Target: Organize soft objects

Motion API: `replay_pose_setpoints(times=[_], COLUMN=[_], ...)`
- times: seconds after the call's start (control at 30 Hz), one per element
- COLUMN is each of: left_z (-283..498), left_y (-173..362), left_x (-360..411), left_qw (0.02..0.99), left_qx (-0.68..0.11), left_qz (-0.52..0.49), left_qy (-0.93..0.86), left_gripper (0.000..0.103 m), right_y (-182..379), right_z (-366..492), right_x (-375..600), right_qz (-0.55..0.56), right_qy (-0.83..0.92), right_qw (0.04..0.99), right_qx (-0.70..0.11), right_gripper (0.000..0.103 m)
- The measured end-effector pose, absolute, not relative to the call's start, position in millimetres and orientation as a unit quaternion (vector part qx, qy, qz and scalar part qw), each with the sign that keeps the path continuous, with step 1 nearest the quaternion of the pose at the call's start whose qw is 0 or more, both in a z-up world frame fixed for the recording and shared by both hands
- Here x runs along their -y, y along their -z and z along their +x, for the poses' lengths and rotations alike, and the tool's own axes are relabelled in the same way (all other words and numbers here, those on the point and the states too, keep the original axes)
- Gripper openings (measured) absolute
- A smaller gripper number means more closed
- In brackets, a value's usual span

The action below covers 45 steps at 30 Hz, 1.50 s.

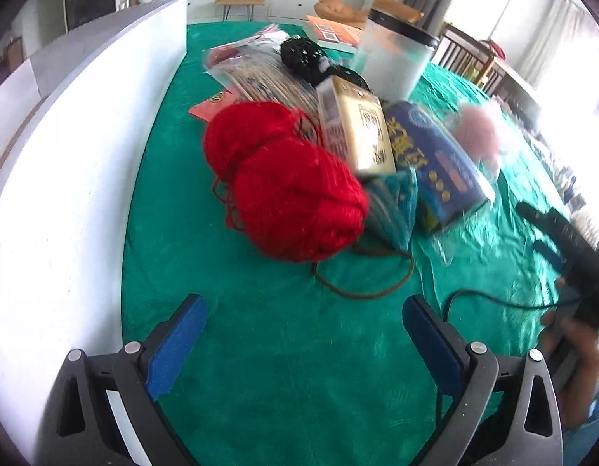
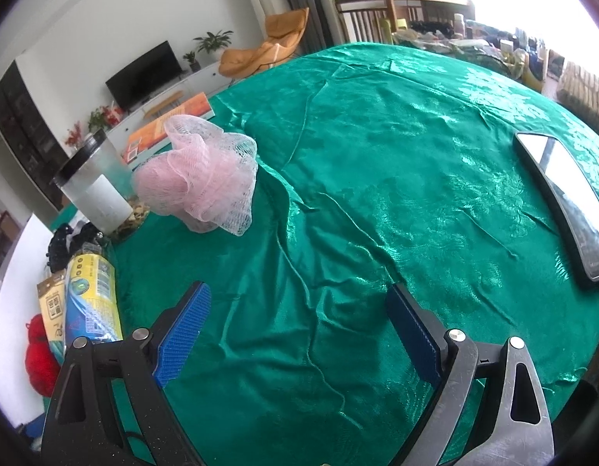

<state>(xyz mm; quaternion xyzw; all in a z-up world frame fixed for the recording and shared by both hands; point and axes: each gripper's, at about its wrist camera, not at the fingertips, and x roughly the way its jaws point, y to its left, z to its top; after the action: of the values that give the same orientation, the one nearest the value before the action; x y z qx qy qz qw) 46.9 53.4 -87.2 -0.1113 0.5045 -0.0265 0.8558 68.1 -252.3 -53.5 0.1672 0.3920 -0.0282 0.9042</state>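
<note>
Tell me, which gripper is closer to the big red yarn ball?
Left. The left gripper faces the red yarn just ahead, jaws open. The right gripper sits off to its side, the yarn at its far left.

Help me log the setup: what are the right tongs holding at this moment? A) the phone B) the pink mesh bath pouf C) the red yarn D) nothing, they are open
D: the right tongs are spread wide over bare green cloth, while the pink mesh pouf sits apart, farther up the table.
</note>
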Motion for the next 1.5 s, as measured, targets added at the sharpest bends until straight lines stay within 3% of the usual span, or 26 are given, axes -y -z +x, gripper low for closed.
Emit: replay_pose_setpoints(times=[0.3, 0.37, 0.47, 0.73, 0.77, 0.8, 0.83, 0.97, 1.23, 1.37, 1.5], left_z=[93, 104, 106, 111, 113, 113, 114, 118, 84, 41, -2], left_y=[86, 92, 85, 47, 42, 37, 32, 11, -18, -30, -28], left_x=[-83, -84, -80, -92, -95, -99, -104, -113, -169, -219, -263], left_qw=[0.837, 0.824, 0.833, 0.861, 0.862, 0.863, 0.865, 0.875, 0.881, 0.887, 0.882], left_qx=[-0.49, -0.511, -0.507, -0.459, -0.457, -0.454, -0.449, -0.428, -0.402, -0.395, -0.4], left_qz=[-0.243, -0.246, -0.223, -0.218, -0.22, -0.222, -0.224, -0.225, -0.249, -0.234, -0.219], left_qy=[-0.005, 0.0, -0.001, 0.006, 0.007, 0.008, 0.009, 0.016, 0.006, -0.049, -0.121], left_gripper=[0.091, 0.056, 0.048, 0.047, 0.047, 0.047, 0.047, 0.047, 0.047, 0.047, 0.053], right_y=[54, 52, 41, 12, 22, 33, 42, 19, -102, -129, -117], right_z=[68, 67, 68, 188, 205, 219, 230, 254, 221, 168, 120], right_x=[250, 250, 255, 214, 206, 199, 195, 205, 149, 73, -7], right_qz=[0.169, 0.173, 0.194, 0.071, 0.054, 0.04, 0.028, 0.072, 0.05, 0.029, 0.038], right_qy=[0.018, 0.011, -0.039, -0.14, -0.151, -0.15, -0.139, -0.128, -0.213, -0.325, -0.447], right_qw=[0.904, 0.906, 0.912, 0.882, 0.866, 0.849, 0.837, 0.856, 0.905, 0.874, 0.802], right_qx=[-0.392, -0.385, -0.358, -0.444, -0.474, -0.504, -0.528, -0.495, -0.364, -0.36, -0.394], right_gripper=[0.093, 0.093, 0.093, 0.092, 0.084, 0.063, 0.014, 0.015, 0.016, 0.016, 0.018])
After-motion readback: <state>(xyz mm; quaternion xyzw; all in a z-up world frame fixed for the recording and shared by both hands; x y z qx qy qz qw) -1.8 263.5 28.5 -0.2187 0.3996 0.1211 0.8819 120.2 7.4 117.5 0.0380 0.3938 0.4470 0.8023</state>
